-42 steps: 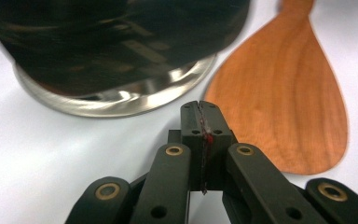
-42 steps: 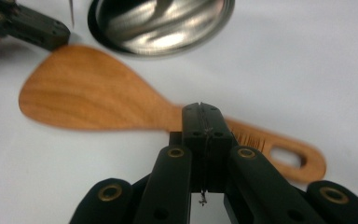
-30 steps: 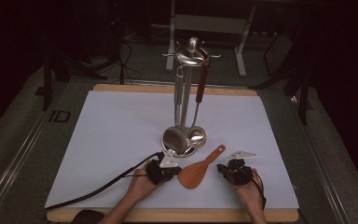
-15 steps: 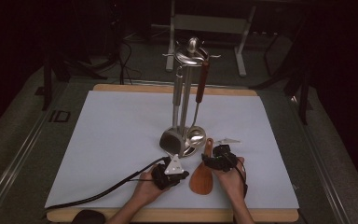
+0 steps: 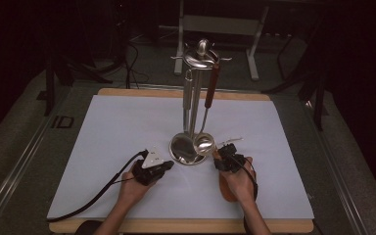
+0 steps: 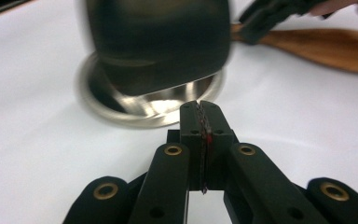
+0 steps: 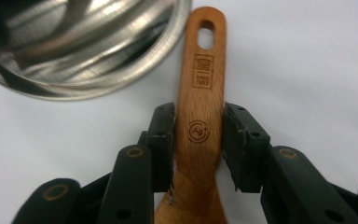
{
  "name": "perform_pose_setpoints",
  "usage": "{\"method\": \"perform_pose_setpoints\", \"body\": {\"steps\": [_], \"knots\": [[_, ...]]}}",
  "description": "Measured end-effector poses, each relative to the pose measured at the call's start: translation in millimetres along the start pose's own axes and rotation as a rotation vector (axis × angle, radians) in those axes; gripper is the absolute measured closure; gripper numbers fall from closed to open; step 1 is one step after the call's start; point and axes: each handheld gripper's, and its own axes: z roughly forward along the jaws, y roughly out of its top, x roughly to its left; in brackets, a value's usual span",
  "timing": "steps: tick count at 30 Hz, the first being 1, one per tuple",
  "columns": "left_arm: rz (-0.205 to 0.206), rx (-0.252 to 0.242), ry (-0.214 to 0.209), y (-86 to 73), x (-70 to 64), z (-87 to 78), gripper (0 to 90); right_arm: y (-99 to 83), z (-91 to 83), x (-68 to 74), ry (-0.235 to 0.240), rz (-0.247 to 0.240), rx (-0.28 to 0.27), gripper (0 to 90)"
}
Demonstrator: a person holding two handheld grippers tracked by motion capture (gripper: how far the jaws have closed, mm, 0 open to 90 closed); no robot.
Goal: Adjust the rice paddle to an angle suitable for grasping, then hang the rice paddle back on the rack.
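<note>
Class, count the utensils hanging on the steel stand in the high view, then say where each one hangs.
2. A steel-handled utensil hangs left of the stand's pole; a brown-handled steel ladle hangs right. The pole may hide another.

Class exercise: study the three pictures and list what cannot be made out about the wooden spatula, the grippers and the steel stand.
- Wooden spatula blade: high view, hidden under the right hand.
- Spatula grip: right gripper fingers flank the handle; contact unclear.
- Stand base: left gripper view, blurred.
- Stand's hanging utensils: high view, too small.
</note>
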Motion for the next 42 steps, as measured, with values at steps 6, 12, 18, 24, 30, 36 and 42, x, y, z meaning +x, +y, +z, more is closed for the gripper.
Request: {"method": "perform_pose_setpoints", "body": {"steps": [6, 12, 18, 24, 30, 36, 42], "knots": [[-0.049, -0.005, 0.076, -10.4, 23.0, -10.2, 88.4, 7.8, 0.1, -8.4, -0.009, -0.015, 0.073, 60.1], [-0.095, -0.01, 0.116, -18.6, 38.8, -13.1, 87.8, 15.5, 1.4, -12.7, 0.013, -0.009, 0.133, 65.4], [-0.094, 0.003, 0.12, -21.1, 41.0, -8.6, 87.8, 16.5, 1.0, -13.9, 0.018, 0.018, 0.139, 66.1], [-0.093, 0.0, 0.134, -22.2, 42.3, -7.7, 87.8, 12.3, -1.9, -20.2, 0.023, 0.05, 0.112, 66.1], [-0.099, -0.002, 0.145, -25.0, 45.8, -6.1, 87.1, 9.8, -7.1, -24.5, 0.023, 0.053, 0.08, 66.1], [-0.116, 0.0, 0.15, -28.5, 49.4, -3.3, 85.8, 10.9, -16.6, -28.2, 0.021, 0.06, 0.04, 66.1], [-0.121, -0.001, 0.149, -29.7, 50.7, -1.4, 85.4, 12.8, -28.6, -34.3, 0.028, 0.073, -0.023, 66.1]]}}
